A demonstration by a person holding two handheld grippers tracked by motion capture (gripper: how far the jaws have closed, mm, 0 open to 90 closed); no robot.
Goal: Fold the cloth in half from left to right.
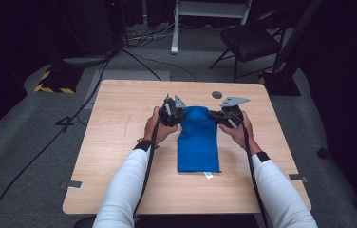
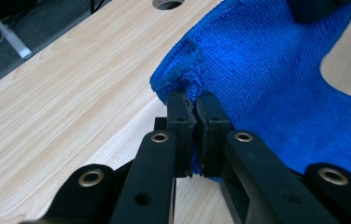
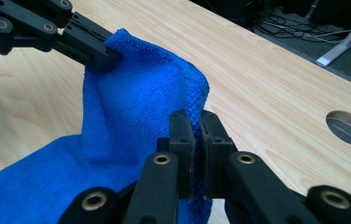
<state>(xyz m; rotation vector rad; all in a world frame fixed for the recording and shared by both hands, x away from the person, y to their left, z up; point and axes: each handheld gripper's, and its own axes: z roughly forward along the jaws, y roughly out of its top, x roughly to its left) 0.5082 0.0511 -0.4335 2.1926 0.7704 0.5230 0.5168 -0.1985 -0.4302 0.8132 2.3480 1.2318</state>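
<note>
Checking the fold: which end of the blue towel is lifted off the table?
The far end of the blue towel, pinched by the left gripper and right gripper; the near end with the white tag lies flat.

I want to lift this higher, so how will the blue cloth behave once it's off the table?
The blue cloth will probably sag: it already drapes between the left gripper and right gripper. Its nubby pile likely resists slipping. It looks light.

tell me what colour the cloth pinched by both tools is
Bright blue cloth, clearest in the left gripper view.
</note>
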